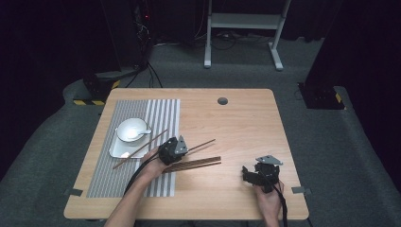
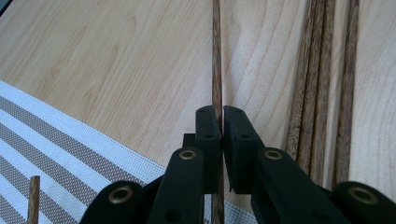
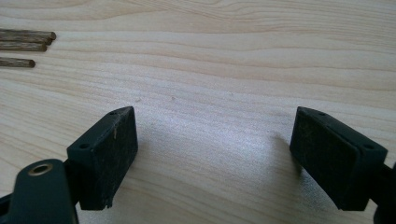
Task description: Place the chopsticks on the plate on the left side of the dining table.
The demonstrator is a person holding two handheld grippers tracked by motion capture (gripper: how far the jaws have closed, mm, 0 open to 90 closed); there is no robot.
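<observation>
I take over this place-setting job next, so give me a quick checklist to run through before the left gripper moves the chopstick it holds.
1. Grip: left gripper has its jaws shut on one chopstick. Ok.
2. One stick alone: the loose chopsticks lie apart from the jaws. Ok.
3. Hold point: in the high view the chopstick sticks out well past the gripper, so it may swing. Cannot tell.
4. Right gripper: jaws open, holding nothing, over bare table. Ok.
5. Place setting: bowl on the plate on the striped mat, another chopstick leaning across the plate. Ok.
</observation>
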